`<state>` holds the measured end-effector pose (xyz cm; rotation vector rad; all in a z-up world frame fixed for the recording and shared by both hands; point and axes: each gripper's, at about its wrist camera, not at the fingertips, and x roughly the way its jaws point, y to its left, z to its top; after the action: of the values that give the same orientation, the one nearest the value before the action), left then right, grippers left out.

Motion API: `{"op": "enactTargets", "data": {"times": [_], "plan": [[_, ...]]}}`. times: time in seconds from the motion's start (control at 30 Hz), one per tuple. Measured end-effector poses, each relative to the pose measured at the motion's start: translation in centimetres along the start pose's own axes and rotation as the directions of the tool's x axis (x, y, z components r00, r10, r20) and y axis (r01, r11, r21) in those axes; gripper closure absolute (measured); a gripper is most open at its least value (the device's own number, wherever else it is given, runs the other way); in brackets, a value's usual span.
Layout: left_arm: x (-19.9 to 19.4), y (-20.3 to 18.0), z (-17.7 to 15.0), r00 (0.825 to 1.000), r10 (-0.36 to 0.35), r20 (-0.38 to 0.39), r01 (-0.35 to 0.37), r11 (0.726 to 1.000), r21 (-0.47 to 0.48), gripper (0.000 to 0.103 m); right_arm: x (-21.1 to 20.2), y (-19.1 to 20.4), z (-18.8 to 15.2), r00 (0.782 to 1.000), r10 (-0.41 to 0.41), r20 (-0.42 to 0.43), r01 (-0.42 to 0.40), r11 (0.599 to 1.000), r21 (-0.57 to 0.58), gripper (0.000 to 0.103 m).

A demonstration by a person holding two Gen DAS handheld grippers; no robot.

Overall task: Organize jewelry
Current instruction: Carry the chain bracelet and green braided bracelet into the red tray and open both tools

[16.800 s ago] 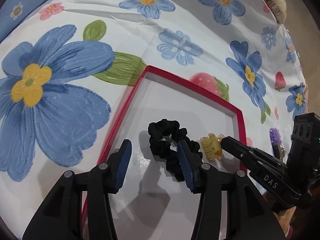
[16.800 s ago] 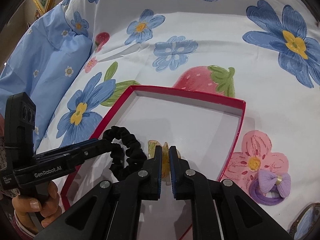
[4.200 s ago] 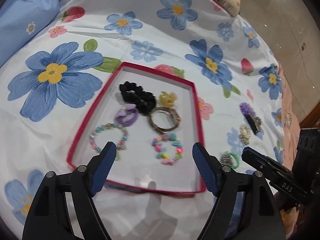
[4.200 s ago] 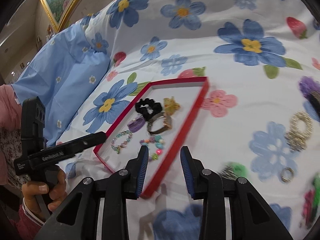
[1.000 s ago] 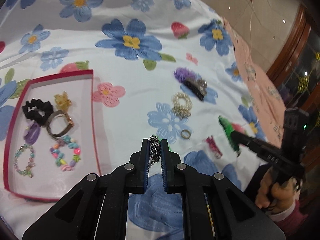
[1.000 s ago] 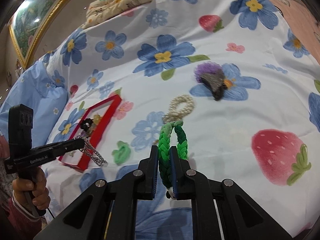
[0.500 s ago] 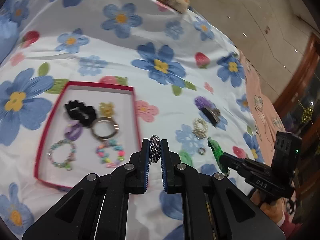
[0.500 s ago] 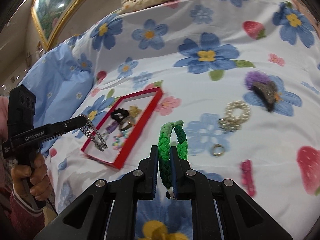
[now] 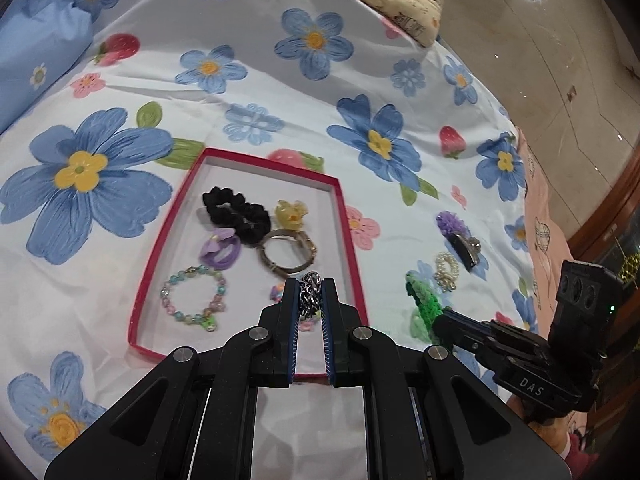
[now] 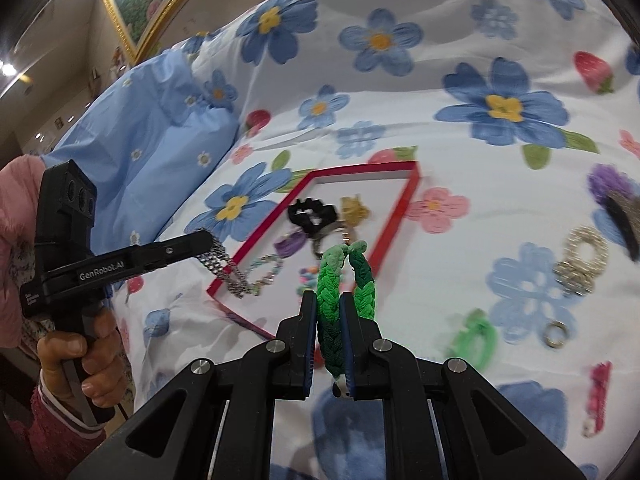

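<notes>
A flowered bed [image 9: 256,80] carries the red tray [image 9: 354,248], already holding a black scrunchie [image 9: 236,212] and bracelets. Above the tray's near edge, the left hand-held gripper [image 9: 311,300] is clenched on a silver chain [image 9: 310,294]; beside the tray's right rim, the right hand-held gripper [image 10: 329,316] grasps a green braided bracelet [image 10: 330,280]. Likely next: lower each over bare tray floor and release.

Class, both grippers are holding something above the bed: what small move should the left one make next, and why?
Probably lower the left gripper toward a bare patch of the red tray and open it. It is shut on a silver chain that dangles over the tray's near end in the right wrist view, and the pieces already sorted lie in that tray.
</notes>
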<state>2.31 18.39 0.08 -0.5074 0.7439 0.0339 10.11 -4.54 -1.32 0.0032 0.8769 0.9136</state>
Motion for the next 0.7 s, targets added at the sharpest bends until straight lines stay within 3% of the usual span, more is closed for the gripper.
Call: {"op": "enactTargets", "data": {"times": [0.3, 0.7], "plan": [[1.7, 2.4, -0.2, 1.0, 0.009, -0.028, -0.01, 0.999, -0.039, 0.094, 4.4, 1.9, 1.1, 0.998, 0.028, -0.063, -0.031, 0.999, -0.04, 0.092], [5.3, 6.6, -0.6, 0.994, 0.059, -0.097, -0.067, 0.994, -0.089, 0.094, 10.3, 2.1, 1.3, 0.983, -0.028, -0.18, 0.013, 0.997, -0.081, 0.092]]}}
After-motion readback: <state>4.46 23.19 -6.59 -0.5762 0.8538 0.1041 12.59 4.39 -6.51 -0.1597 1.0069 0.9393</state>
